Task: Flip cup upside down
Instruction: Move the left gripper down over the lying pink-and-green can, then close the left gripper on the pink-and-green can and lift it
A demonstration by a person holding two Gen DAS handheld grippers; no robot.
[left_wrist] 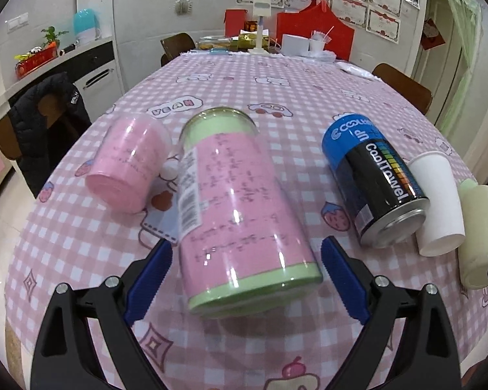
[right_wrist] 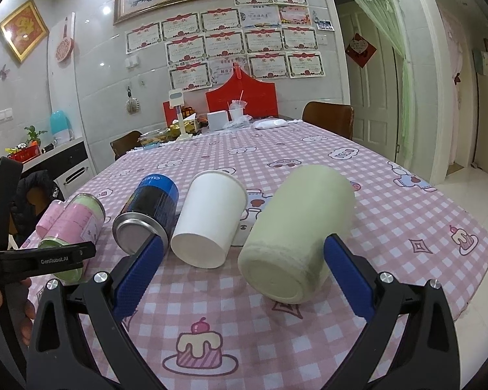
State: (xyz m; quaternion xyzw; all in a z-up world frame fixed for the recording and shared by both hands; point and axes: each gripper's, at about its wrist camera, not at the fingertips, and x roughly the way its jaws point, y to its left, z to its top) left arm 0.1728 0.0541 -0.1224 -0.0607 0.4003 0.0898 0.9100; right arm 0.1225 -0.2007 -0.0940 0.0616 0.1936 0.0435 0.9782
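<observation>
The white paper cup (right_wrist: 210,217) stands upside down between the blue can (right_wrist: 149,209) and pale green cup (right_wrist: 296,234) — light, thin-walled, easily crushed (grip mid-wall, gently). Both the left gripper (left_wrist: 245,279) and right gripper (right_wrist: 244,276) are spread wide, holding nothing.

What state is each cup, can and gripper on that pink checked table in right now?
Clear pink tumbler with green ends: lying on its side, between the open left fingers, ungripped.
Small pink cup: on its side.
Blue and black towel can: on its side.
White paper cup: on its side, base toward the camera.
Pale green cup: on its side.
Left gripper: open.
Right gripper: open, holding nothing.
</observation>
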